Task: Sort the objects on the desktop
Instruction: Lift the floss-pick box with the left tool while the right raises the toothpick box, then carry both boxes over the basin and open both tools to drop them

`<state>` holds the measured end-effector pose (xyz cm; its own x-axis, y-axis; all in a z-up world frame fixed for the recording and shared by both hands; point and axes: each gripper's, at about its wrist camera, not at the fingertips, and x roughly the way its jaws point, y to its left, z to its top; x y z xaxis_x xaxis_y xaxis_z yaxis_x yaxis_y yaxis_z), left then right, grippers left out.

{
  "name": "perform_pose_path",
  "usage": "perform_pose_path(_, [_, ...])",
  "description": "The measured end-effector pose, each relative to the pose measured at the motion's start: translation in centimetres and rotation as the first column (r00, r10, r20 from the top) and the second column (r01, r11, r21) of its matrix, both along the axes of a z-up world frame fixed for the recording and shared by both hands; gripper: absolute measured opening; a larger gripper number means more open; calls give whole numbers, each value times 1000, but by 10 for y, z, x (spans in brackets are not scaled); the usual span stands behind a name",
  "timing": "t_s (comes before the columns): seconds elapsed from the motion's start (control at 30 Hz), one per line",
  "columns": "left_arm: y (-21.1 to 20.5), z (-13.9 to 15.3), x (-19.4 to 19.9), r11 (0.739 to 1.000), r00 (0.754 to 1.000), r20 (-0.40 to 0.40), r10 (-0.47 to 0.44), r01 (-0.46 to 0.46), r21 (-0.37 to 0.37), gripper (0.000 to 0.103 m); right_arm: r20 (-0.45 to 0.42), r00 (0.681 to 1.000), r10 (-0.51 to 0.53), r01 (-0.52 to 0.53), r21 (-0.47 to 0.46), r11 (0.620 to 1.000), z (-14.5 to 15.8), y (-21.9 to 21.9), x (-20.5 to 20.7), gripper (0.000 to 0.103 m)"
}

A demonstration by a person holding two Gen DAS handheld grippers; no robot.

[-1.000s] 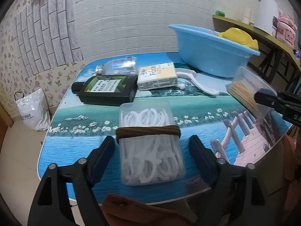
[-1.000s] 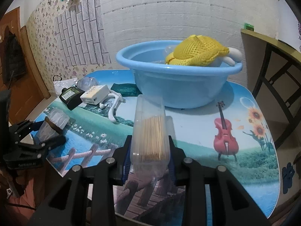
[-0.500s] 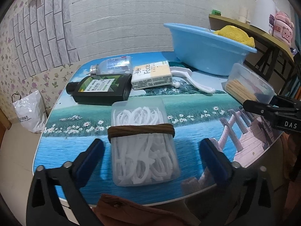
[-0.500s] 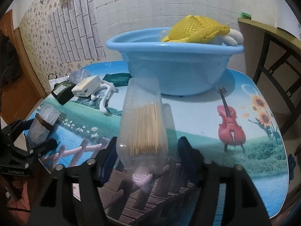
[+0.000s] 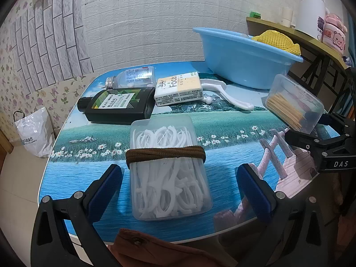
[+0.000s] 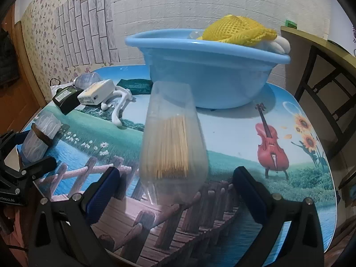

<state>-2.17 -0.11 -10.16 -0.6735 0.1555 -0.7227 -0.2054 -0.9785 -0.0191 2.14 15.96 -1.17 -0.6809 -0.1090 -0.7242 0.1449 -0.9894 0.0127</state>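
A clear box of white floss picks (image 5: 164, 191), banded with a brown hair tie (image 5: 164, 156), lies on the picture-printed table (image 5: 222, 138). My left gripper (image 5: 179, 173) is open around it, both blue pads well clear of its sides. A clear box of toothpicks (image 6: 173, 142) stands tilted and blurred between the jaws of my right gripper (image 6: 176, 173). Those jaws are opening and neither pad touches the box. In the left wrist view the toothpick box (image 5: 293, 104) leans over the right gripper's fingers (image 5: 311, 138).
A blue basin (image 6: 207, 66) with a yellow mesh cloth (image 6: 238, 31) sits at the back. A black bottle (image 5: 118, 106), a clear bottle (image 5: 135, 76), a white carton (image 5: 178, 89) and a white handled tool (image 5: 229, 98) lie behind the floss box. A chair (image 6: 322, 84) stands to the right.
Both grippers have spread wide. The right one let go of the toothpick box, which now leans free between its jaws. The left pads drew away from the floss box.
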Motion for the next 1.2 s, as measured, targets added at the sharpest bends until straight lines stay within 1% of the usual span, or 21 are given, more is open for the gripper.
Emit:
perform_pose_path(0.5, [-1, 1, 0, 1000, 1000, -4, -1, 1, 2, 103, -8, 1000, -7, 7, 0, 1000, 2, 2, 1, 102])
perform_pose_path(0.53, [-1, 1, -1, 1000, 1000, -5, -1, 1, 3, 102, -11, 1000, -10, 10, -1, 1000, 2, 3, 2, 99])
perform_pose_path(0.57, [-1, 1, 0, 1000, 1000, -6, -1, 1, 3, 99, -15, 1000, -14, 14, -3, 1000, 3, 4, 2, 95])
perform_pose_path(0.6, [0, 2, 0, 1000, 1000, -11, -2, 2, 4, 96, -18, 1000, -17, 16, -9, 1000, 3, 5, 3, 93])
perform_pose_path(0.67, [0, 3, 1, 1000, 1000, -20, -4, 4, 5, 85, -24, 999, -21, 21, -18, 1000, 4, 7, 3, 84])
perform_pose_path(0.73, [1, 4, 2, 1000, 1000, -26, -5, 5, 4, 81, -29, 999, -26, 25, -28, 999, 5, 8, 4, 77])
perform_pose_path(0.8, [0, 4, 2, 1000, 1000, -30, 1, -1, 7, 72, -31, 999, -32, 31, -36, 999, 6, 10, 5, 74])
perform_pose_path(0.83, [-1, 5, 2, 1000, 999, -34, 9, -9, 8, 65, -32, 999, -34, 33, -39, 999, 6, 11, 5, 70])
perform_pose_path(0.87, [-2, 6, 2, 1000, 999, -37, 14, -13, 9, 57, -34, 999, -36, 35, -41, 999, 7, 11, 5, 63])
perform_pose_path(0.9, [-2, 6, 2, 1000, 999, -38, 16, -15, 11, 57, -35, 999, -36, 35, -43, 998, 7, 11, 5, 60])
perform_pose_path(0.97, [-2, 6, 1, 1000, 999, -38, 16, -15, 8, 57, -38, 999, -29, 28, -45, 999, 7, 11, 6, 46])
perform_pose_path(1.03, [-2, 6, 3, 1000, 999, -38, 16, -15, 6, 57, -39, 999, -20, 18, -52, 998, 8, 10, 6, 37])
perform_pose_path(1.13, [-1, 8, 3, 1000, 999, -29, 16, -16, -9, 57, -47, 999, -28, 25, -61, 998, 10, 13, 7, 36])
perform_pose_path(1.2, [1, 10, 4, 1000, 999, -34, 14, -14, -19, 57, -68, 997, -45, 41, -73, 997, 15, 17, 9, 35])
